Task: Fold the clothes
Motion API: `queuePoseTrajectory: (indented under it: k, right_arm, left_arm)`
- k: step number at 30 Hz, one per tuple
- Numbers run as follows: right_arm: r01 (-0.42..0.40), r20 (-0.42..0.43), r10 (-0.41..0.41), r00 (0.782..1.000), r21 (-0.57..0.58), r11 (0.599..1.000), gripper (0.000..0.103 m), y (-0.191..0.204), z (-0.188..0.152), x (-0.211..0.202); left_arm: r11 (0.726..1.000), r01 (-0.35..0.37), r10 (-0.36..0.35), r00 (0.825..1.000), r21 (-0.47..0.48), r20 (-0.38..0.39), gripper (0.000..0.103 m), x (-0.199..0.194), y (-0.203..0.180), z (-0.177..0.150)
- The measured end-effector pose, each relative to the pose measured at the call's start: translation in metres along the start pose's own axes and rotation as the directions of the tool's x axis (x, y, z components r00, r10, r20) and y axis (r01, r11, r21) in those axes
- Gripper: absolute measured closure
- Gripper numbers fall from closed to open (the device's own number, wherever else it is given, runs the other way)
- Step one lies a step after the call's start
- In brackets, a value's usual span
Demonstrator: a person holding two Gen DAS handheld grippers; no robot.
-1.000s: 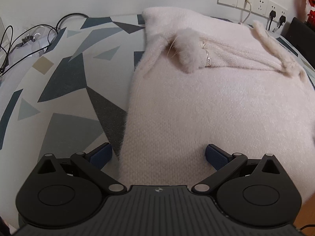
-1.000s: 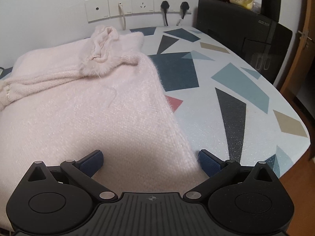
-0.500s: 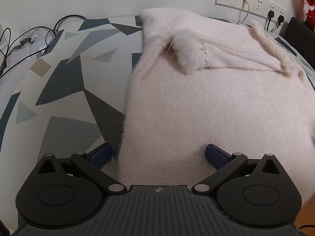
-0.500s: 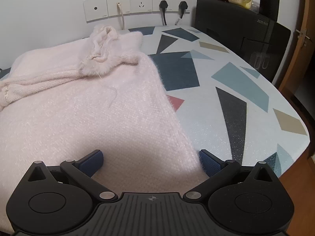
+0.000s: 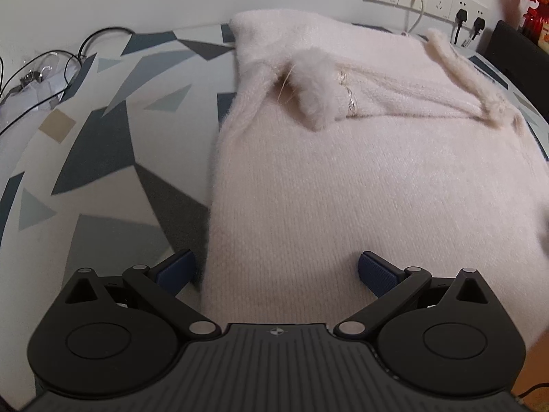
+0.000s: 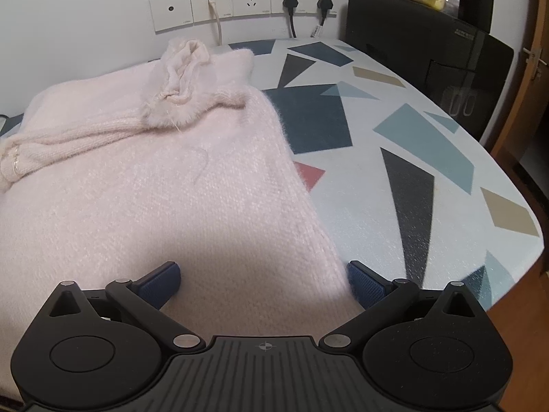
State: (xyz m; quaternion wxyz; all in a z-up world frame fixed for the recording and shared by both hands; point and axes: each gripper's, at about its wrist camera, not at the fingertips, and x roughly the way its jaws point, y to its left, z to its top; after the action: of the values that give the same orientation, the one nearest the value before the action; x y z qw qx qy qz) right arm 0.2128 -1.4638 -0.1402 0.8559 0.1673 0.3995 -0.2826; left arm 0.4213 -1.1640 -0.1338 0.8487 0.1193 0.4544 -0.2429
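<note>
Sweater (image 5: pixel 343 185): pink, flat on my patterned table (image 5: pixel 96 144), sleeves folded across at 12 o'clock.
My left gripper (image 5: pixel 276 271): spread apart, straddling its near-left hem corner.
My right gripper (image 6: pixel 263 283): spread apart, straddling the near-right corner.

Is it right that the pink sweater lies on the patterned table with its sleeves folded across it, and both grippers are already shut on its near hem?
Not quite. The pink sweater does lie on the patterned table, sleeves folded across it, but both grippers are open. The left gripper and right gripper each straddle a near corner, jaws wide apart, as each wrist view shows.
</note>
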Motion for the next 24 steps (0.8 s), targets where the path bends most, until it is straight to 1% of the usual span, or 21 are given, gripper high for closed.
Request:
queuePoseTrajectory:
  k: [5,7,9,11,12,13,14,16,19,20,21,22,23,24]
  right_arm:
    - [0.006,0.016,-0.006,1.000,-0.002,1.000,0.001,0.000,-0.005,-0.003]
    - [0.008,0.012,-0.008,1.000,0.004,1.000,0.001,0.002,-0.003,-0.002]
    - [0.003,0.016,-0.003,1.000,0.002,1.000,0.008,0.004,-0.002,-0.003]
    - [-0.011,0.027,0.012,1.000,-0.012,1.000,0.021,0.007,-0.002,-0.004]
    - [-0.019,0.030,0.020,0.999,-0.019,1.000,0.024,0.009,-0.001,-0.005]
    - [-0.027,0.032,0.027,0.999,-0.026,0.999,0.029,0.011,0.000,-0.006]
    - [-0.033,0.033,0.034,0.999,-0.030,0.999,0.032,0.011,0.001,-0.006]
    - [-0.042,0.031,0.043,0.999,-0.032,0.999,0.034,0.011,0.002,-0.006]
    - [-0.051,0.028,0.052,0.998,-0.036,0.998,0.035,0.008,0.002,-0.007]
    - [-0.051,0.027,0.052,0.998,-0.037,0.998,0.033,0.007,0.002,-0.007]
    - [-0.042,0.023,0.043,0.999,-0.027,0.999,0.029,0.006,0.001,-0.007]
    - [-0.030,0.020,0.030,0.999,-0.011,0.999,0.021,0.003,0.000,-0.007]
    - [-0.030,0.025,0.030,0.999,-0.001,1.000,0.021,0.000,-0.001,-0.008]
    - [-0.030,0.029,0.030,0.999,0.006,1.000,0.020,-0.002,-0.003,-0.008]
  left_arm:
    - [1.000,-0.012,0.012,1.000,-0.012,0.021,0.000,-0.010,-0.009,-0.018]
    - [1.000,-0.016,0.016,1.000,-0.021,0.023,0.001,-0.011,-0.011,-0.019]
    - [1.000,-0.012,0.012,1.000,-0.021,0.018,0.003,-0.011,-0.011,-0.016]
    - [1.000,-0.002,0.002,1.000,-0.013,0.016,0.006,-0.010,-0.011,-0.013]
    - [1.000,0.003,-0.003,1.000,-0.007,0.018,0.008,-0.009,-0.011,-0.012]
    - [1.000,0.006,-0.006,1.000,-0.002,0.020,0.009,-0.009,-0.012,-0.011]
    - [1.000,0.009,-0.009,1.000,0.003,0.022,0.011,-0.009,-0.013,-0.011]
    - [1.000,0.015,-0.015,1.000,0.012,0.026,0.015,-0.010,-0.015,-0.011]
    - [1.000,0.019,-0.019,0.999,0.018,0.026,0.017,-0.011,-0.016,-0.011]
    - [1.000,0.019,-0.019,1.000,0.020,0.023,0.017,-0.012,-0.015,-0.011]
    - [1.000,0.016,-0.017,1.000,0.021,0.019,0.014,-0.012,-0.014,-0.011]
    - [1.000,0.014,-0.014,1.000,0.021,0.016,0.011,-0.012,-0.014,-0.012]
    - [1.000,0.012,-0.012,1.000,0.018,0.016,0.000,-0.011,-0.012,-0.012]
    - [1.000,0.010,-0.010,1.000,0.016,0.017,0.000,-0.011,-0.011,-0.013]
